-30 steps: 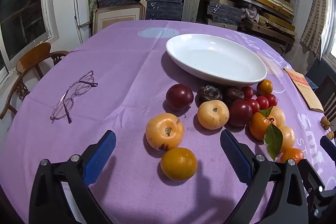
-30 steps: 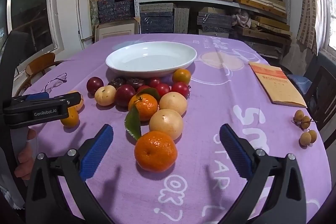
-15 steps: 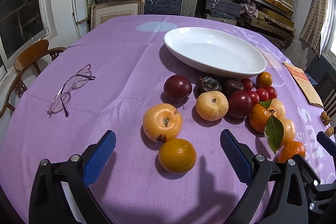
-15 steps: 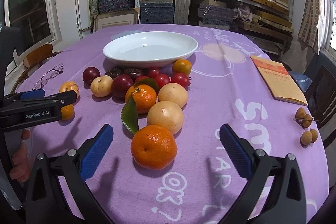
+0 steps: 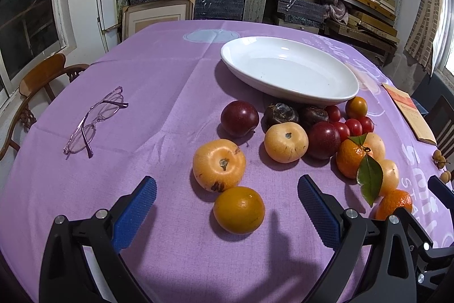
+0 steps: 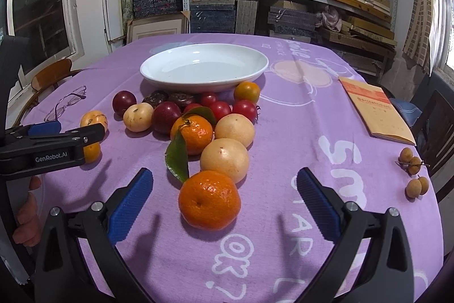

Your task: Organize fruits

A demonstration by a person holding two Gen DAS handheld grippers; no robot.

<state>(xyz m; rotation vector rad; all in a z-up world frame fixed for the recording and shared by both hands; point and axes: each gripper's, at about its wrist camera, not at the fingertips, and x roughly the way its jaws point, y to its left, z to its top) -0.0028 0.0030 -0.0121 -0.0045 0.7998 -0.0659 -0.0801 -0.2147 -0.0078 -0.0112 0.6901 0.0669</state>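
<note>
Both sets of tongs spread wide, gripping nothing. Left gripper (image 5: 227,200) brackets a small orange (image 5: 239,209) without contact. Right gripper (image 6: 224,190) brackets a mandarin (image 6: 209,200), pads clear. Fruits lie clustered on purple cloth (image 6: 283,132) before the white dish (image 6: 204,67).

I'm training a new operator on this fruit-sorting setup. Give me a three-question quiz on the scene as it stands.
1. True or false: the white dish already holds fruit.
2. Which fruit sits between the right gripper's open fingers: A) tangerine B) plum C) tomato?
3. Fill in: the non-fruit item left of the fruit, in the left gripper's view, is a pair of ____.

Key: 1 false; 2 A; 3 glasses.
</note>
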